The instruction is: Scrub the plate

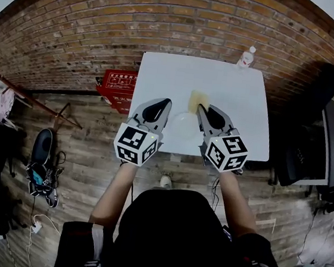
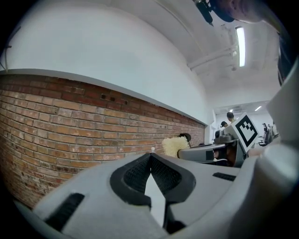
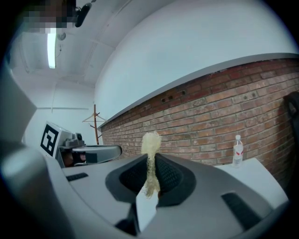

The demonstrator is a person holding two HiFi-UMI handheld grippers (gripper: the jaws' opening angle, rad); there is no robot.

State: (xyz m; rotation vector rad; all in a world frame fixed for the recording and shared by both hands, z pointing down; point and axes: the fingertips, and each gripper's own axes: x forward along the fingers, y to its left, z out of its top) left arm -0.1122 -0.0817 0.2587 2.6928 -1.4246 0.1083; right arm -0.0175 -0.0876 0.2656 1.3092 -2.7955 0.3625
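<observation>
A white plate (image 1: 182, 131) lies near the front edge of the white table (image 1: 242, 108), between my two grippers. My right gripper (image 1: 200, 108) is shut on a yellow fibrous scrubber (image 1: 197, 100), which sticks up past the jaw tips in the right gripper view as the scrubber (image 3: 150, 145). My left gripper (image 1: 167, 102) hovers at the plate's left side with its jaws shut, and its own view shows nothing between the left gripper (image 2: 150, 156) tips. From there the scrubber (image 2: 175, 145) and the right gripper's jaw appear off to the right.
A clear water bottle (image 1: 246, 57) stands at the table's far right corner, seen as the bottle (image 3: 238, 151) against the brick wall. A red crate (image 1: 118, 85) sits on the floor left of the table. A dark chair (image 1: 309, 149) stands to the right.
</observation>
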